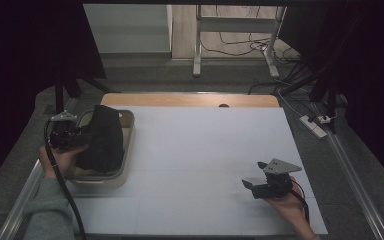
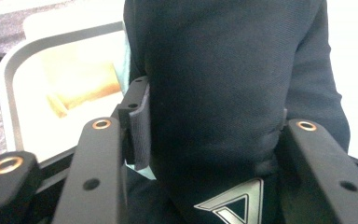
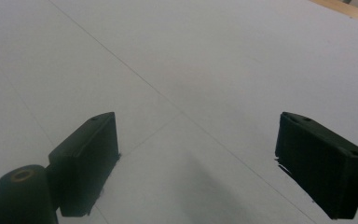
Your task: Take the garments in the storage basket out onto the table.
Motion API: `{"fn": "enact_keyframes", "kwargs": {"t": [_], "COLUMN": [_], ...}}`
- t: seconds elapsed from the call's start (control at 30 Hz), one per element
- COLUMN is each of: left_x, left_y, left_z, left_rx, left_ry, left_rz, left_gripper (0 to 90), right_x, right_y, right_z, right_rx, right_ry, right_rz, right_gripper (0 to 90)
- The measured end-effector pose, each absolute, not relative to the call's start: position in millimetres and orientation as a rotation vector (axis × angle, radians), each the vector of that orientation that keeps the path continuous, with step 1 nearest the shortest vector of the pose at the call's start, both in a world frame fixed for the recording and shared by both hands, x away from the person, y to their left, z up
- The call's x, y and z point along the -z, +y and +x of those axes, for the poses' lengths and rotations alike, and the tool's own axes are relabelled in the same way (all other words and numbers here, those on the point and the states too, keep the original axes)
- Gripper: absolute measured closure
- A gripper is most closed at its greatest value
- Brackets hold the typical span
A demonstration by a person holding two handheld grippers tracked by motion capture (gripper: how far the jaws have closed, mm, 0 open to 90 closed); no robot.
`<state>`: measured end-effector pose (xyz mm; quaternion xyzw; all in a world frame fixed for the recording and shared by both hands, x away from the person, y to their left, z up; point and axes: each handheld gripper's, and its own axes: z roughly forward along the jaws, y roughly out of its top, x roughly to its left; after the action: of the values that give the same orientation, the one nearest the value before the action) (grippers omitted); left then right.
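Note:
A black garment point(image 1: 103, 138) hangs bunched over a shallow light-coloured tray point(image 1: 128, 131) at the table's left side. My left gripper point(image 1: 82, 136) is shut on the garment from the left, holding it above the tray. In the left gripper view the dark cloth point(image 2: 228, 88) sits pressed between the two black jaws, with a white triangular logo point(image 2: 235, 205) low on it. My right gripper point(image 1: 255, 174) rests low over the white table sheet at the front right, open, with nothing between its pads point(image 3: 91, 158).
The tray's pale inside point(image 2: 70, 74) shows behind the cloth. The white sheet point(image 1: 205, 150) covers the table, with a wooden edge point(image 1: 190, 99) at the back. A power strip point(image 1: 314, 125) and cables lie on the floor to the right.

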<state>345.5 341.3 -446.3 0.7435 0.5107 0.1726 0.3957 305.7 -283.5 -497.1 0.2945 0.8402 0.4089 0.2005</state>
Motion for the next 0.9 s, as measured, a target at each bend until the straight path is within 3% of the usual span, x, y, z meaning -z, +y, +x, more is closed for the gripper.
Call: {"fn": "enact_keyframes", "kwargs": {"t": [0.9], "left_x": [413], "left_y": [347], "left_z": [320], "left_rx": [-0.455], "left_ry": [1.142], "left_rz": [1.648], "left_gripper": [51.8], "right_x": [497], "right_y": [-285], "right_z": [306], "right_rx": [-1.154], "right_ry": [2.337], "right_rz": [0.841], "right_gripper": [12.5]}}
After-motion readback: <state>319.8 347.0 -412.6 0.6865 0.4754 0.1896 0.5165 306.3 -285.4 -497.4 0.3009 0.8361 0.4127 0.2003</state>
